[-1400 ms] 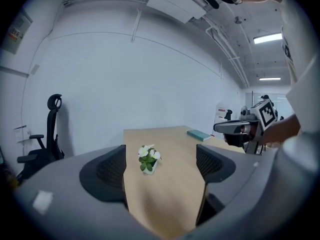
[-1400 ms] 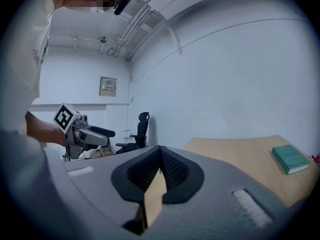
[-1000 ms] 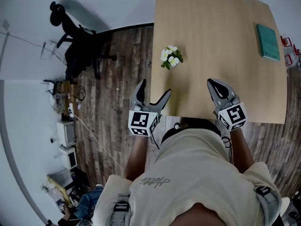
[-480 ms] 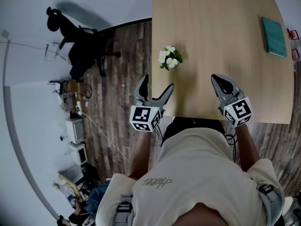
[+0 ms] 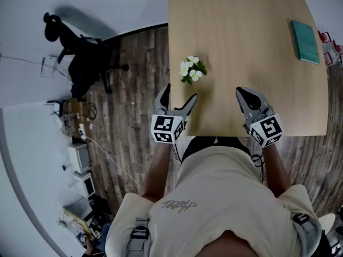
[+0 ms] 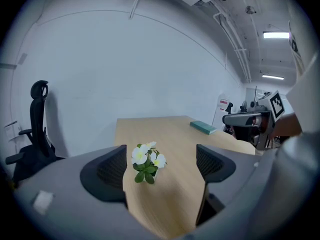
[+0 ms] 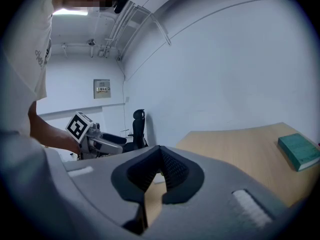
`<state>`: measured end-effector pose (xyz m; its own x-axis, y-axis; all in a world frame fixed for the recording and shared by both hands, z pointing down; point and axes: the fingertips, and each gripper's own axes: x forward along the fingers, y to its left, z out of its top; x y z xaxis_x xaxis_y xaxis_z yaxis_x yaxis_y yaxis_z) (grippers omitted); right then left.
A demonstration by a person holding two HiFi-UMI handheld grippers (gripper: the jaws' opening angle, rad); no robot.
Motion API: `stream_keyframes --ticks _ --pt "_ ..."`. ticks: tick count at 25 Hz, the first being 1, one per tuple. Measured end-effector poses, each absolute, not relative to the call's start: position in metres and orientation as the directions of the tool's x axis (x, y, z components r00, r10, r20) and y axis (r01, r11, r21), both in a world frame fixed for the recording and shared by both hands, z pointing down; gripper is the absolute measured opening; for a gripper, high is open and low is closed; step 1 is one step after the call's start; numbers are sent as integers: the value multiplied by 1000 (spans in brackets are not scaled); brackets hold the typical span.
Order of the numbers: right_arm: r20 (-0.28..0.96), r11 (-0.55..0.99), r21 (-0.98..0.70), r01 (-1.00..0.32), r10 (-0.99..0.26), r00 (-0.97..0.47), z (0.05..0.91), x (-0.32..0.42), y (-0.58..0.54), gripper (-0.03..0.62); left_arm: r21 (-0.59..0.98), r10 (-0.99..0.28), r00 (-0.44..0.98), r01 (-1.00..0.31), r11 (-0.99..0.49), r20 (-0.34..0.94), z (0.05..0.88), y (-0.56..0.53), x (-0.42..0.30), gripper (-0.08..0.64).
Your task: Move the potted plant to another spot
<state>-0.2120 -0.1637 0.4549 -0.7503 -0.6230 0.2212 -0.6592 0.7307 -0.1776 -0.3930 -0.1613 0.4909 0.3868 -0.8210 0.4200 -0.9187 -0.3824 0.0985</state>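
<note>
Wood table, potted plant near left edge, teal book far right | plank floor, black chair | left gripper jaws spread | right gripper jaws together

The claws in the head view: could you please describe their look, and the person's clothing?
The left claw and right claw are grey with black ribbed pads, each carrying a white cube with black square markers. The person wears a cream short-sleeved shirt.
</note>
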Motion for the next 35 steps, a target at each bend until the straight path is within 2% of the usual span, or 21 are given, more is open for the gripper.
stream_keyframes --ticks 19,35 --pt "357 645 -131 -753 -678 -643 488 -204 -169 3 25 -725 400 -883 -468 560 623 -218 -398 456" --pt "388 631 -146 -762 -672 -631 494 -193 -190 3 -33 -700 367 -873 -487 612 668 -251 -380 459"
